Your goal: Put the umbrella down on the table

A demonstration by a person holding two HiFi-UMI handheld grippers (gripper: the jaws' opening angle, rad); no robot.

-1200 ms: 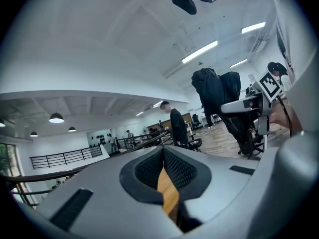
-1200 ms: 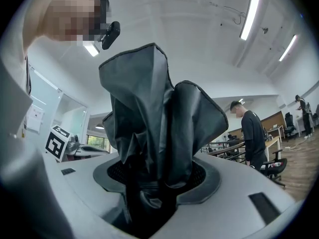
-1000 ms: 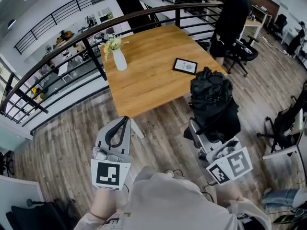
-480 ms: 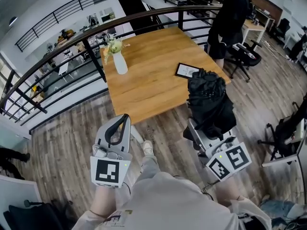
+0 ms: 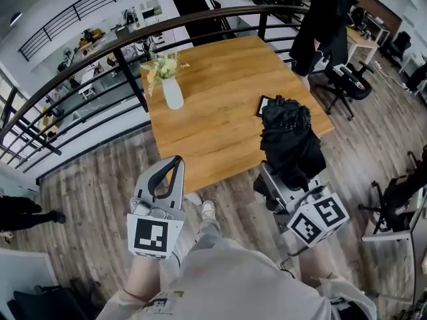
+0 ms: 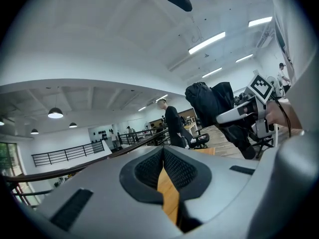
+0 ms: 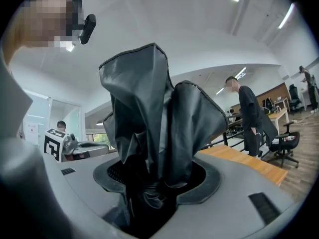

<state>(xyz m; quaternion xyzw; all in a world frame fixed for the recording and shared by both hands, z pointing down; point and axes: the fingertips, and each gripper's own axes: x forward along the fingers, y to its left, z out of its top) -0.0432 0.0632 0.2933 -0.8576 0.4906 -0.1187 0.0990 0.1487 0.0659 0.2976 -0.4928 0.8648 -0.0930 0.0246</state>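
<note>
A folded black umbrella [image 5: 288, 139] stands upright in my right gripper [image 5: 275, 179], which is shut on its lower end. Its loose fabric [image 7: 154, 118] fills the right gripper view between the jaws. In the head view the umbrella hangs over the near right corner of the wooden table [image 5: 213, 119], above the surface. My left gripper [image 5: 175, 162] is shut with nothing in it, held over the floor just short of the table's near edge. From the left gripper view, the umbrella [image 6: 214, 103] and right gripper appear off to the right.
A white vase of flowers [image 5: 171, 91] stands at the table's far left. A dark framed picture [image 5: 264, 104] lies at the right, partly hidden by the umbrella. A black railing [image 5: 133, 45] runs behind the table. A person in black [image 5: 325, 19] and office chairs [image 5: 350, 82] are at the right.
The person has stepped closer to the table. My right gripper has carried the umbrella forward, so it now overlaps the table's near right corner and the picture. My left gripper has barely moved.
</note>
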